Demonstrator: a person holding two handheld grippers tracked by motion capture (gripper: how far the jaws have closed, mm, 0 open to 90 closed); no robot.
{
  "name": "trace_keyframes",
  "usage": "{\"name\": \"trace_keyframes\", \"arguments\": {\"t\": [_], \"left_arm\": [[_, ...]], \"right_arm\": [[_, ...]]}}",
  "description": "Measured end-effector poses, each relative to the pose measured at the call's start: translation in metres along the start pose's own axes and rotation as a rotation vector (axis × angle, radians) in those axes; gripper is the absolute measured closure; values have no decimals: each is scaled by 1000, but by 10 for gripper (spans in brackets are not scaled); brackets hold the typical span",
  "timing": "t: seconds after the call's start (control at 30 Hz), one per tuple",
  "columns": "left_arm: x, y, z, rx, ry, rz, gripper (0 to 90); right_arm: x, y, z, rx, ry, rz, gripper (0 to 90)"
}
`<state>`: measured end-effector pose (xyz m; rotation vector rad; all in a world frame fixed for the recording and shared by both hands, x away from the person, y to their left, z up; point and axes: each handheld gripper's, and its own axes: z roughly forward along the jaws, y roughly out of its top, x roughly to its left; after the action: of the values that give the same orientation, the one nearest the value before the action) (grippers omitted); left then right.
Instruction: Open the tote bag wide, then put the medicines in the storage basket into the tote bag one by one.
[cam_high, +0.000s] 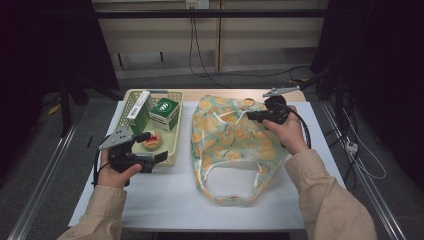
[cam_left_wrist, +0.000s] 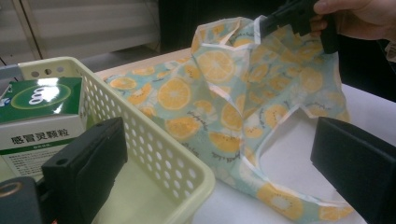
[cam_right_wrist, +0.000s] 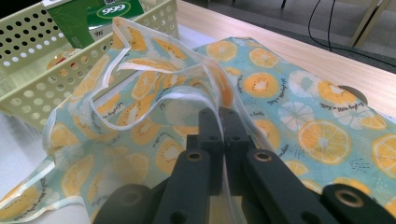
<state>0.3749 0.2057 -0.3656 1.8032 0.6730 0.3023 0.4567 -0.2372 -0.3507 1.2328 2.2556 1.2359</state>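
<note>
Fabric of the orange-print bag (cam_high: 235, 145) lies spread on the white surface (cam_high: 165, 200), its handle loops toward me and its mouth at the far end. My right gripper (cam_high: 250, 116) is pressed together on the white-trimmed edge of that mouth and holds it lifted off the rest of the bag; in the right gripper view the trim runs between the closed jaws (cam_right_wrist: 223, 128). My left gripper (cam_high: 159, 156) hangs just left of the bag, over the near edge of the yellow basket (cam_high: 176, 127), jaws spread with nothing between them. Everything to be packed sits in that basket, left of the bag: a round red-and-white item (cam_high: 151, 141) nearest me, then a green box (cam_high: 164, 114) and a taller green-and-white box (cam_high: 138, 111) behind it. By my reading, the opening is done; no item is in the bag, so all the picking and loading is left.
</note>
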Motion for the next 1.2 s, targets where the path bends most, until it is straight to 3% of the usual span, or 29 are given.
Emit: {"name": "trace_keyframes", "arguments": {"t": [0.33,0.83,1.1,1.2], "left_arm": [[18,10,3,14,11,-14,35],[46,27,13,74,33,28,39],[66,24,23,131,70,53,43],[75,22,26,145,98,40,44]], "right_arm": [[0,-4,2,2,2,7,900],[-1,-4,-1,-1,-2,9,900],[0,-5,-1,-2,-3,12,900],[0,-5,-1,1,-3,10,900]]}}
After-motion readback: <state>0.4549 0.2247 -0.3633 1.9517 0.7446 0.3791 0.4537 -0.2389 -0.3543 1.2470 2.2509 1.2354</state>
